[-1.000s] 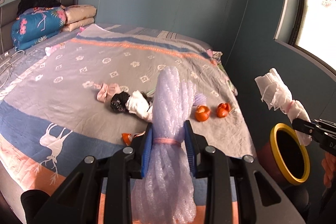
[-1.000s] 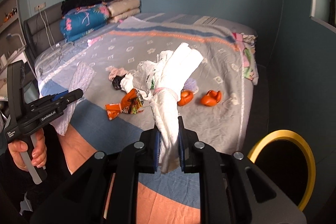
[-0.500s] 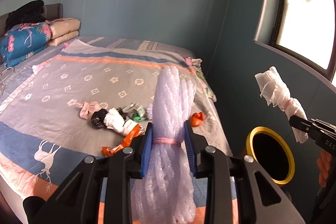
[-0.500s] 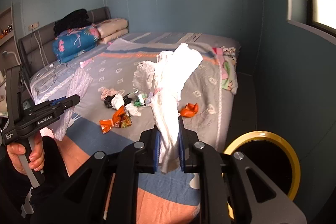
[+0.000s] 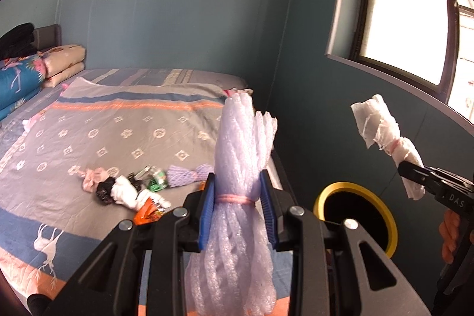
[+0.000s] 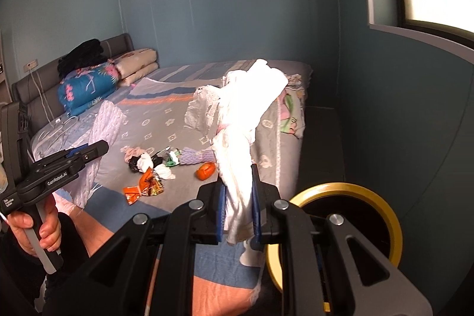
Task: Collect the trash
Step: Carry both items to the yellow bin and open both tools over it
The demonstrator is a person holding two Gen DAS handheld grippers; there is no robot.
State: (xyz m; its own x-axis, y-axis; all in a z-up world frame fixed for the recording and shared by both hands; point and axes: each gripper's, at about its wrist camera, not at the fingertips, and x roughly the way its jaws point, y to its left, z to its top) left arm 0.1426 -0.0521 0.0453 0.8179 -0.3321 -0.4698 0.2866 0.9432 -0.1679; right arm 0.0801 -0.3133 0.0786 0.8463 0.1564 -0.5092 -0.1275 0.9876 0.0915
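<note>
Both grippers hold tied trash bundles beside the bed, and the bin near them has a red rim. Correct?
Not quite: the bin's rim is yellow, as the right wrist view shows. The left gripper holds a foam bundle, the right gripper a paper bundle.

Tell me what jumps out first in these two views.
The foam bundle clamped upright in the left gripper fills its view, and a white paper wad is pinched in the right gripper. A yellow-rimmed bin sits beside the bed, where trash lies scattered.
</note>
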